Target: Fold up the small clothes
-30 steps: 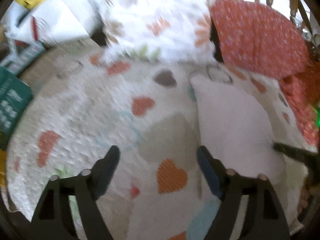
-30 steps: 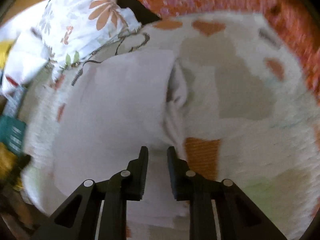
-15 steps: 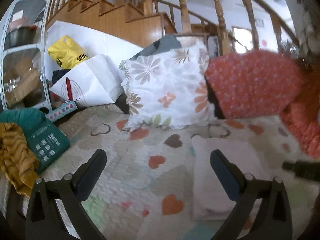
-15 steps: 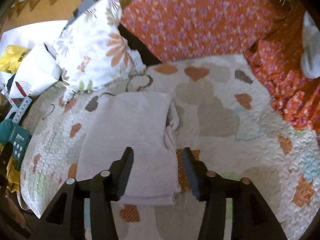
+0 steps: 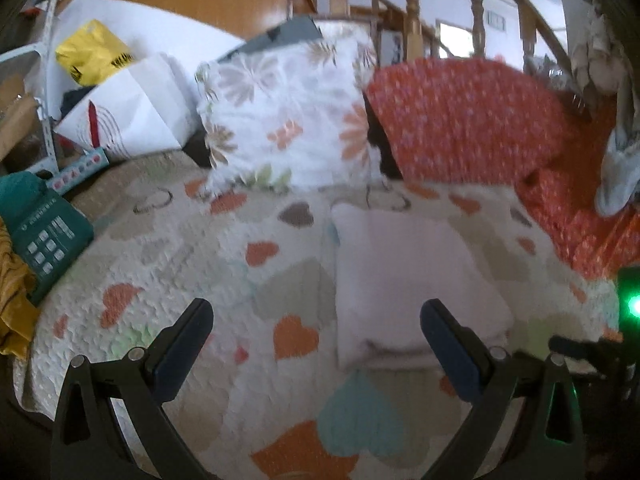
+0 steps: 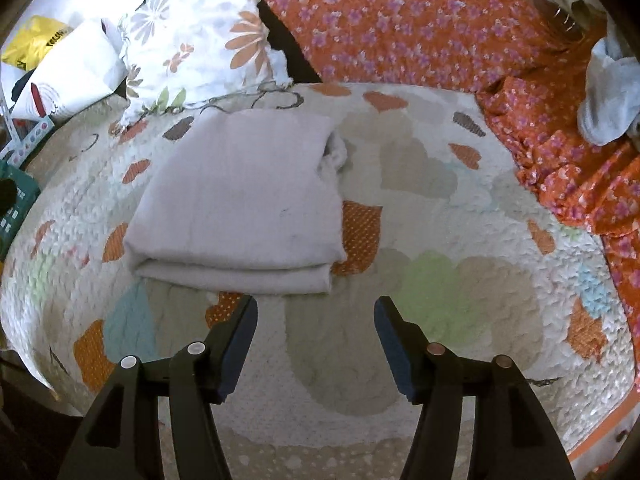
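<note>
Pale lilac-white cloth, a small garment folded into a neat thick rectangle (image 6: 236, 200), lies flat on the quilted bedspread patterned with orange, grey and green hearts (image 6: 460, 300), and nobody has hold of it right now. Its doubled edge faces the right tool (image 6: 316, 340), layers stacked square, with a little bunched fabric poking out at the far right corner. That flat, squared lie suggests the fold is done and the bundle was set down there to rest.

Right tool: jaws apart and opening, nothing between them, only bedspread showing in the gap, the bundle just beyond the tips. Left tool (image 5: 316, 332): jaws spread wide, empty too; from its view the folded garment (image 5: 412, 280) sits ahead and to the right, partly behind the right finger.

Behind it all, a white cushion with orange and grey flowers (image 6: 200, 40) and an orange floral fabric (image 6: 400, 20) are propped at the back, clear of the working patch. A crumpled pale blue-grey cloth (image 6: 612, 96) waits off to the right, possibly next in line.
</note>
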`<state>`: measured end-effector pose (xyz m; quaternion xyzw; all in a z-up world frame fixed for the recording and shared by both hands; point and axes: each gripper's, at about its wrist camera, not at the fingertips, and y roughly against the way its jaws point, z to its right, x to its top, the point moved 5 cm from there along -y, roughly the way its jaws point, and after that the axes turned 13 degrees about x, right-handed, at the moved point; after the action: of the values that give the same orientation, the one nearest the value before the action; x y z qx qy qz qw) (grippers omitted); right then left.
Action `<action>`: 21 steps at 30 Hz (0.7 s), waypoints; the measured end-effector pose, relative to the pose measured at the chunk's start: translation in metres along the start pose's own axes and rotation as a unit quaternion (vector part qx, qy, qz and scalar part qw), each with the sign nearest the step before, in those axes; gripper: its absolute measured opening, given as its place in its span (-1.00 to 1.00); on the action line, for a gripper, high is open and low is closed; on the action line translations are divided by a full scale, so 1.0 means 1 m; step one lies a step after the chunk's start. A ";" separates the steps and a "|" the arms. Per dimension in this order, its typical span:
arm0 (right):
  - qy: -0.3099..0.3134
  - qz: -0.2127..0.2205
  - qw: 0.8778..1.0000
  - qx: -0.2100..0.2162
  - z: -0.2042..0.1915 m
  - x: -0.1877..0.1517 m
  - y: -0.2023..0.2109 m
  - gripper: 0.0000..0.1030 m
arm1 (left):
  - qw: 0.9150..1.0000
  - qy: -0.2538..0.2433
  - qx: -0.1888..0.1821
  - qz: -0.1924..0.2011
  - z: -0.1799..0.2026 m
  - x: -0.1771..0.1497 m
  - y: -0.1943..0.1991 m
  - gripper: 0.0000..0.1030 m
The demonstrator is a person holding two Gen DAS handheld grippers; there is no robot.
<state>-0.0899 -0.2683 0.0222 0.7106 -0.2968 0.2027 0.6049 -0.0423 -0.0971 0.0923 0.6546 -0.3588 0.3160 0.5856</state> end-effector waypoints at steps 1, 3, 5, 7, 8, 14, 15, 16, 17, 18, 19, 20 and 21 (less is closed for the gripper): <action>0.000 -0.001 1.000 -0.001 -0.001 0.000 -0.001 0.25 | 1.000 -0.003 -0.002 -0.009 0.002 -0.003 -0.005 1.00; -0.003 -0.005 1.000 -0.001 -0.002 0.001 -0.006 0.27 | 1.000 -0.008 -0.004 -0.022 0.004 -0.008 -0.012 1.00; -0.006 -0.014 1.000 0.000 -0.003 0.000 -0.012 0.28 | 0.999 -0.014 -0.005 -0.036 0.007 -0.014 -0.020 1.00; -0.007 -0.026 1.000 -0.001 -0.004 -0.001 -0.020 0.28 | 0.999 -0.020 -0.002 -0.049 0.008 -0.018 -0.028 1.00; -0.005 -0.031 1.000 -0.003 -0.005 -0.001 -0.024 0.28 | 0.998 -0.022 0.000 -0.054 0.009 -0.020 -0.031 1.00; 0.037 -0.044 0.998 -0.035 -0.015 -0.008 -0.036 0.29 | 0.995 -0.032 0.013 -0.090 0.006 -0.033 -0.048 1.00; 0.045 -0.043 0.997 -0.038 -0.016 -0.008 -0.036 0.29 | 0.995 -0.033 0.014 -0.096 0.005 -0.036 -0.051 1.00; 0.052 -0.041 0.997 -0.041 -0.018 -0.009 -0.036 0.29 | 0.994 -0.034 0.015 -0.100 0.003 -0.037 -0.054 1.00; 0.057 -0.038 0.997 -0.045 -0.019 -0.009 -0.036 0.30 | 0.994 -0.035 0.019 -0.103 0.002 -0.039 -0.056 1.00; 0.061 -0.035 0.996 -0.049 -0.019 -0.008 -0.036 0.30 | 0.993 -0.035 0.025 -0.107 -0.001 -0.041 -0.059 1.00; 0.064 -0.031 0.996 -0.053 -0.020 -0.008 -0.036 0.30 | 0.993 -0.035 0.028 -0.112 -0.002 -0.043 -0.063 1.00; 0.064 -0.029 0.996 -0.056 -0.020 -0.007 -0.036 0.31 | 0.992 -0.033 0.027 -0.121 -0.004 -0.045 -0.066 1.00; 0.062 -0.027 0.996 -0.057 -0.019 -0.006 -0.036 0.31 | 0.991 -0.032 0.026 -0.128 -0.005 -0.047 -0.069 1.00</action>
<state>-0.0690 -0.2454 -0.0042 0.6690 -0.2504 0.2126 0.6667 -0.0097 -0.0841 0.0168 0.7199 -0.2821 0.2261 0.5924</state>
